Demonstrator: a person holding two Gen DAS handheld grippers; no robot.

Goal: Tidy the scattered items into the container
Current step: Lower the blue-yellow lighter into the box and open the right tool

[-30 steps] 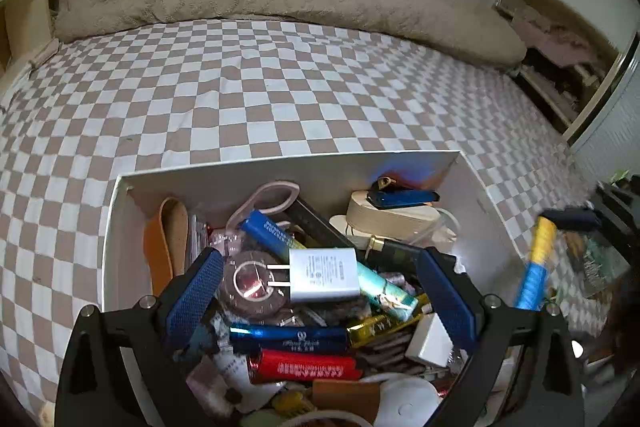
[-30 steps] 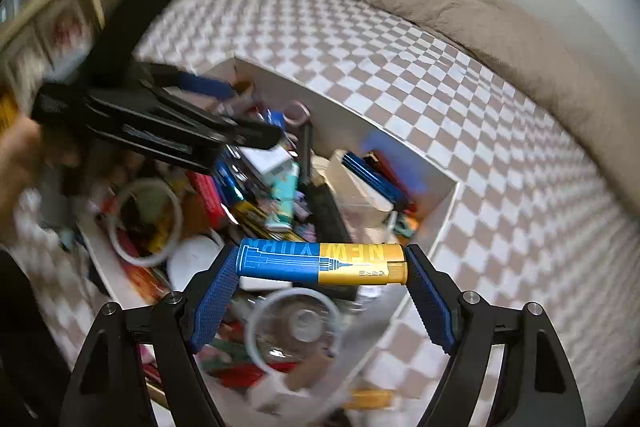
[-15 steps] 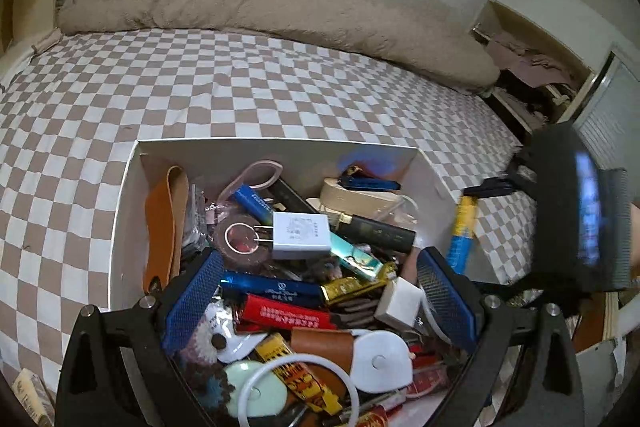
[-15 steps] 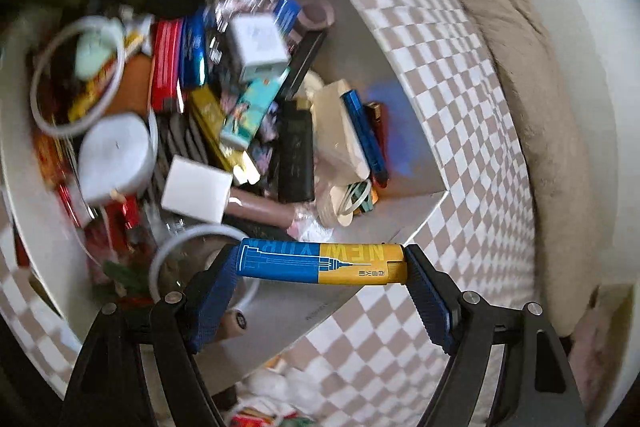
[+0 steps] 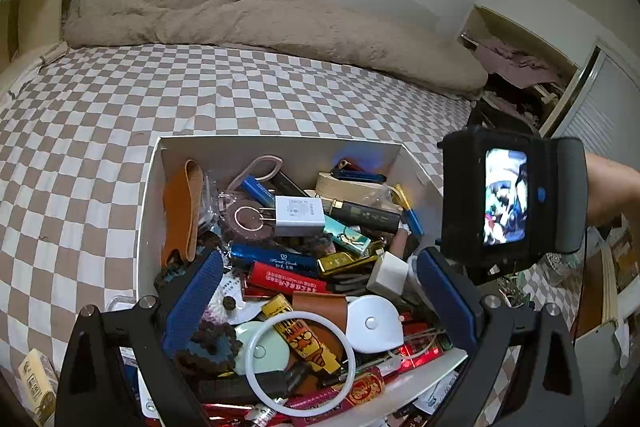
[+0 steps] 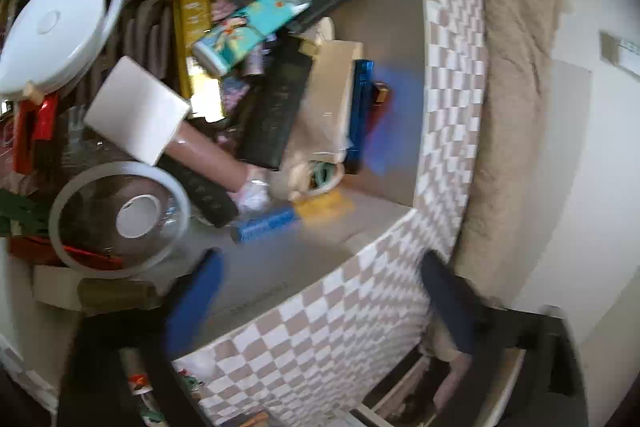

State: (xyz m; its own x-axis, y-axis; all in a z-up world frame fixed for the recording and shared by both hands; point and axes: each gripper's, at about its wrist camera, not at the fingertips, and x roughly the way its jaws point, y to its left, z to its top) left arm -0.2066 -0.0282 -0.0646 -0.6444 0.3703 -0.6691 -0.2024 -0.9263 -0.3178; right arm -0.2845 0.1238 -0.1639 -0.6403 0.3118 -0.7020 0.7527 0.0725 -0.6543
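I see the bed (image 5: 168,107) filling both views, its brown-and-white checked sheet running to a tan fleece blanket (image 5: 256,23) bunched along the far edge. On the sheet sits the white cardboard box (image 5: 149,195), crammed with small items. Near its front lie a white ring (image 5: 300,363) and a white oval case (image 5: 374,323); at its middle a white USB charger (image 5: 299,215) lies beside a teal lighter (image 5: 346,237), with a red lighter (image 5: 286,279) and a dark blue one (image 5: 272,259) nearer me. An orange leather strap (image 5: 180,211) leans along the left wall.

My left gripper (image 5: 316,301) hangs over the near half of the box, blue pads spread wide, nothing between them.

My right gripper (image 6: 316,307) is at the box's right wall, and its jaws have just been opening; they stand wide apart, gripping nothing. The blue-and-yellow lighter (image 6: 280,217) is loose beyond the pads, blurred, inside the box against the right wall, next to a clear tape roll (image 6: 120,215). In the left view it shows at the right wall (image 5: 408,213), beside a black lighter (image 5: 366,215).
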